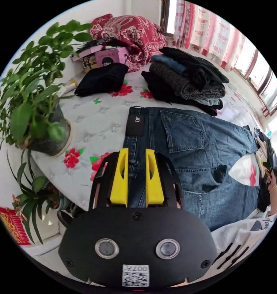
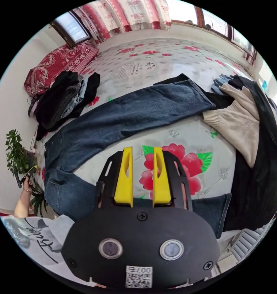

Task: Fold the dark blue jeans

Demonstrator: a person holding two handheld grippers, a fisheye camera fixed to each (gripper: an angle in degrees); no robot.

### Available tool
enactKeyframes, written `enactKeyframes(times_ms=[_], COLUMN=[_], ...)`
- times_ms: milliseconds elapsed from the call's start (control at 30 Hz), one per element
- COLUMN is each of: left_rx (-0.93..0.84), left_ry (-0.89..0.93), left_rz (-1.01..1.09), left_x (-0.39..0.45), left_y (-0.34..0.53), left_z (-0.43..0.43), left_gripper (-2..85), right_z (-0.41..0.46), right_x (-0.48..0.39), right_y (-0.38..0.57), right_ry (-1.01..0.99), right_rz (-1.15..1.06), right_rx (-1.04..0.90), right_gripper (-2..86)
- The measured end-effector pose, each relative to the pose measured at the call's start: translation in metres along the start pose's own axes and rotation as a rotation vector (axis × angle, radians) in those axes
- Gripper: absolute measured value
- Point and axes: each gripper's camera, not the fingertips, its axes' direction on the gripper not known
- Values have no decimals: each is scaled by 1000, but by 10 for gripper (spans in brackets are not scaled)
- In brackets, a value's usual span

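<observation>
— While the jeans [image 1: 187,150] lay on the bed, how were they spread?

— Flat on the flowered bedspread [image 1: 98,122], back pockets up, legs parted in a V; in the right gripper view the jeans [image 2: 126,119] had one leg stretched toward a cream sweater [image 2: 236,128] and the other running under the tool.

— And the left gripper [image 1: 136,151]?

— It hovered at the waistband, its yellow jaws a narrow gap apart, denim showing between them. Whether they touched the cloth, I could not tell; they were not clamped on it.

— The right gripper [image 2: 142,150]?

— Its jaws were likewise slightly parted, held over a red flower on the bedspread between the two legs, gripping nothing.

— What else sat on the bed?

— A pile of dark folded clothes [image 1: 187,79] beyond the waistband, a black folded garment [image 1: 101,78] beside it, and a red patterned pillow [image 1: 129,33] near the wall. A potted plant [image 1: 37,92] stood at the bed's corner.
</observation>
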Motion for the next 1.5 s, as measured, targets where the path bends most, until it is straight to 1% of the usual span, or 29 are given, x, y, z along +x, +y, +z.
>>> enactKeyframes(times_ms=[33, 100, 133, 200, 333, 367, 400, 467, 533, 600, 633, 667, 733, 833, 900, 933, 967, 1000, 1033, 1100, 1133, 1200, 1267, 1333, 1367, 1400, 1433, 1467, 1500], left_rx=[-22, -108, -126, -169, -228, -266, -253, -217, -193, -187, -191, -213, -171, -70, 29, 53, 97, 141, 164, 244, 268, 430, 490, 437, 361, 287, 261, 208, 163], left_ry=[4, 22, 20, -12, -15, -30, -51, -60, -62, -131, -120, -95, -53, 57, 152, 171, 207, 241, 255, 322, 345, 433, 460, 413, 406, 418, 426, 437, 441], left_rz=[12, 53, 63, 89, 125, 136, 163, 193, 233, 273, 273, 231, 164, 91, 70, 67, 64, 65, 62, 26, 16, -63, -132, -196, -253, -305, -317, -330, -319], left_x=[6, 29, 34, 52, 72, 77, 81, 84, 85, 85, 84, 80, 71, 52, 38, 35, 28, 20, 16, -5, -11, -43, -67, -85, -93, -97, -97, -93, -87], left_y=[-14, -69, -83, -130, -177, -186, -189, -190, -185, -178, -177, -177, -179, -175, -158, -152, -139, -122, -113, -67, -54, 7, 53, 95, 118, 138, 146, 156, 159], left_z=[9, 42, 50, 78, 120, 134, 138, 139, 137, 133, 133, 132, 118, 78, 39, 29, 7, -15, -27, -71, -82, -129, -152, -153, -140, -123, -115, -99, -84], left_gripper=[77, 69, 67, 69, 79, 78, 74, 63, 28, -2, -3, -6, -8, -9, -9, -9, -9, -9, -9, -9, -9, -9, -8, -6, -3, 5, 11, 29, 53], right_z=[-2, -5, -4, 0, 15, 23, 30, 43, 64, 60, 56, 46, 24, -54, -138, -160, -204, -248, -269, -347, -364, -419, -442, -441, -426, -406, -396, -380, -374], right_x=[4, 15, 16, 17, 19, 21, 24, 30, 33, 22, 21, 21, 20, 17, 15, 14, 11, 6, 4, 0, 0, 4, 11, 25, 36, 53, 63, 79, 89], right_y=[-17, -86, -103, -169, -259, -285, -308, -336, -354, -359, -360, -365, -369, -363, -341, -333, -314, -290, -275, -207, -188, -112, -56, -3, 31, 63, 79, 106, 128], right_ry=[-5, -33, -30, 9, 79, 95, 103, 120, 148, 213, 207, 200, 189, 114, -6, -32, -67, -70, -67, -47, -36, 41, 124, 169, 210, 241, 255, 256, 225], right_rz=[23, 70, 71, 58, 34, 36, 44, 63, 71, 42, 46, 63, 78, 46, 5, -6, -29, -54, -67, -109, -110, -100, -83, -39, -12, 87, 151, 246, 295], right_rx=[9, 19, 18, 15, -10, -28, -46, -80, -169, -153, -141, -158, -174, -43, 120, 160, 227, 292, 325, 440, 463, 503, 463, 380, 288, 199, 159, 81, 43], right_gripper=[104, 111, 113, 119, 126, 125, 123, 115, 97, 49, 35, 22, 10, 2, -1, -1, -1, -2, -2, -2, -2, -2, -1, 0, 1, 4, 6, 10, 20])
